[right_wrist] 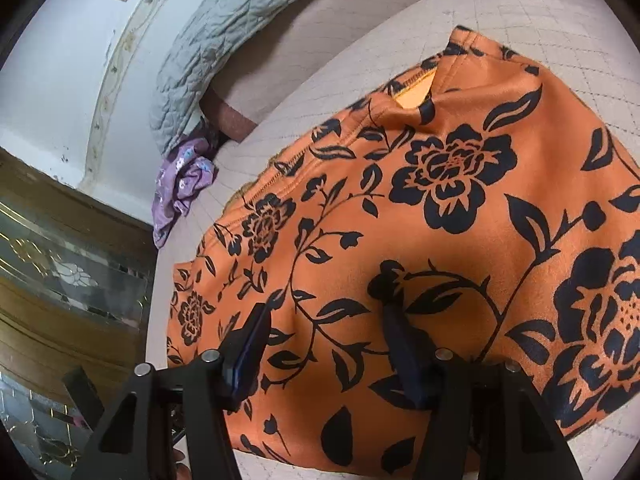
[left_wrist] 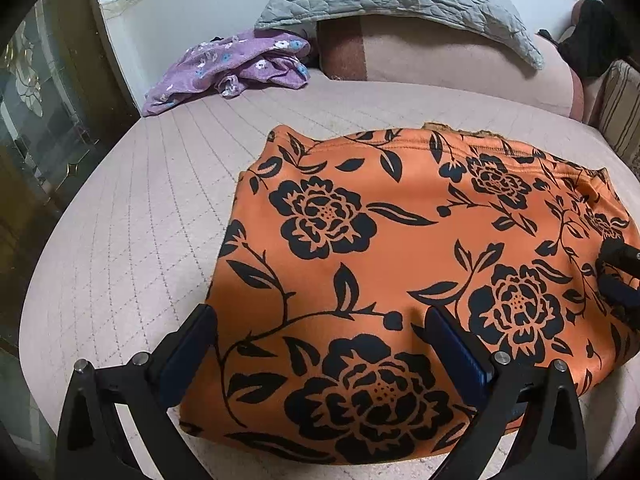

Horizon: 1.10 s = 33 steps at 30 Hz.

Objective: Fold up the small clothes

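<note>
Where it lies folded into a rough rectangle on the pale quilted bed cover, the orange garment printed with black roses and leaves looks smooth and slightly glossy, with a stitched hem along its far edge. No label or writing can be read on it. The left tongs stand spread wide over its near edge, pinching nothing. The right tongs are also spread above the cloth, their pads clear of it.
</note>
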### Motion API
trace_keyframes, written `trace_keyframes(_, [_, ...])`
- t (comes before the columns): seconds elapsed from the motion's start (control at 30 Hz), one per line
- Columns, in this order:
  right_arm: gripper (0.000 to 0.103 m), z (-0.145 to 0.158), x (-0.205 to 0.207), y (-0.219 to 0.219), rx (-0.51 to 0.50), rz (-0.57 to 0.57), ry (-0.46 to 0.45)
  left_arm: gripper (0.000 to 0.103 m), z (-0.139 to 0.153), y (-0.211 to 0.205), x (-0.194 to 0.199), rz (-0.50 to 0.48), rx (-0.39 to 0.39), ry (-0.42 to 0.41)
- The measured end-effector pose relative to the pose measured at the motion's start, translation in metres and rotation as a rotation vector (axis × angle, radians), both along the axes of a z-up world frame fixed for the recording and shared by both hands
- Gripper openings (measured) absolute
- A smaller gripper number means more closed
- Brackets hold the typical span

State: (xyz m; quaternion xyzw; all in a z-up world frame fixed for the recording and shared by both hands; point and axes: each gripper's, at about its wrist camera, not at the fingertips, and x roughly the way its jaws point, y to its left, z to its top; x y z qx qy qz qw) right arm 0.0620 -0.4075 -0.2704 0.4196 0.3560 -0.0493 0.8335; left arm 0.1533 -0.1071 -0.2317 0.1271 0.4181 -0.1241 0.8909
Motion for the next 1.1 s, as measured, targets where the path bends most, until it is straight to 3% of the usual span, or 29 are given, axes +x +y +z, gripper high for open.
trace_keyframes(0.1, [0.063,0.008,-0.003,0.002,-0.013,0.006,-0.039,0.103,0.000,0.000,0.001,0.005,0.002,-0.006])
trace_keyframes(0.2, [0.062,-0.002,0.003,0.002,-0.024,0.008,0.029,0.103,-0.013,-0.004,0.006,0.005,0.042,0.033])
trace_keyframes(0.37, [0.062,0.002,-0.008,-0.001,0.006,0.008,0.001,0.103,-0.016,-0.004,0.007,0.000,0.049,0.038])
trace_keyframes(0.53, [0.062,0.021,-0.058,-0.024,0.076,-0.062,-0.079,0.103,0.002,0.008,-0.005,0.014,0.003,-0.015])
trace_keyframes(0.63, [0.065,0.028,-0.096,-0.040,0.071,-0.131,-0.100,0.103,0.010,0.014,-0.011,0.025,0.019,-0.064])
trace_keyframes(0.83, [0.066,0.003,-0.159,-0.069,0.193,-0.259,-0.053,0.103,0.015,0.029,-0.013,0.060,-0.003,-0.062])
trace_keyframes(1.1, [0.066,-0.033,-0.157,-0.083,0.331,-0.339,-0.005,0.103,0.005,0.026,-0.018,0.004,-0.012,-0.004])
